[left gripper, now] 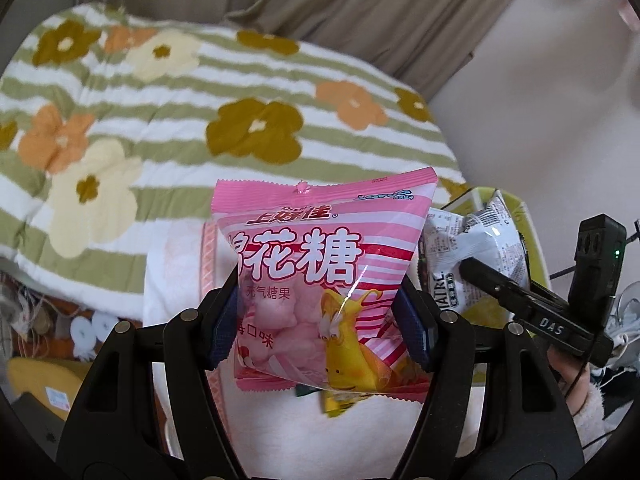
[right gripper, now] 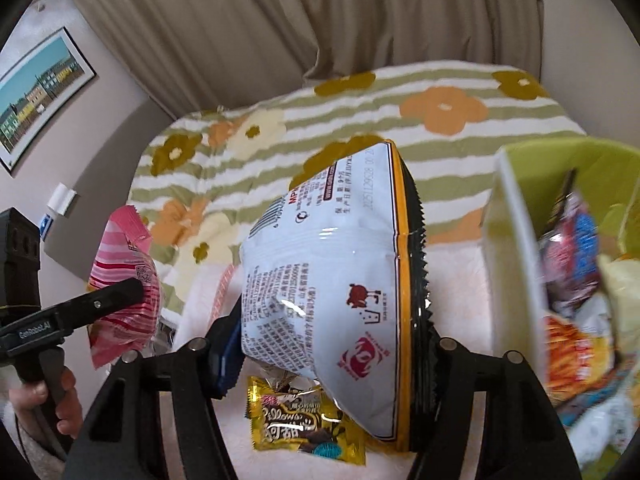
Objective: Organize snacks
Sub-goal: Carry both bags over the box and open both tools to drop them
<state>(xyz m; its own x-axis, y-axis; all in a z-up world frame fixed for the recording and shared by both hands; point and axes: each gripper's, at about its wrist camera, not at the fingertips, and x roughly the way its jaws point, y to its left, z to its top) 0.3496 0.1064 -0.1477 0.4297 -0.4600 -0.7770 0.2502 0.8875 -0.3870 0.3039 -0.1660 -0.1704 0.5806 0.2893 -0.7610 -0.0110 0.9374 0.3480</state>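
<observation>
My left tongs [left gripper: 320, 320] pinch the pink marshmallow bag [left gripper: 320, 276]; right tongs [right gripper: 332, 344] pinch the white snack bag [right gripper: 340, 280], upright, lifted. Green bin [right gripper: 508, 208] lies just right, nearer my right hand.

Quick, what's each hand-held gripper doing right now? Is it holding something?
Left hand-held gripper: closed on the pink marshmallow bag.
Right hand-held gripper: closed on the white snack bag.

Open bed [right gripper: 440, 80] lies ahead of me, but the green bin [right gripper: 516, 184], already crowded with packets, blocks my right, and the yellow packet [right gripper: 304, 428] lies just below my right gripper [right gripper: 332, 344].
</observation>
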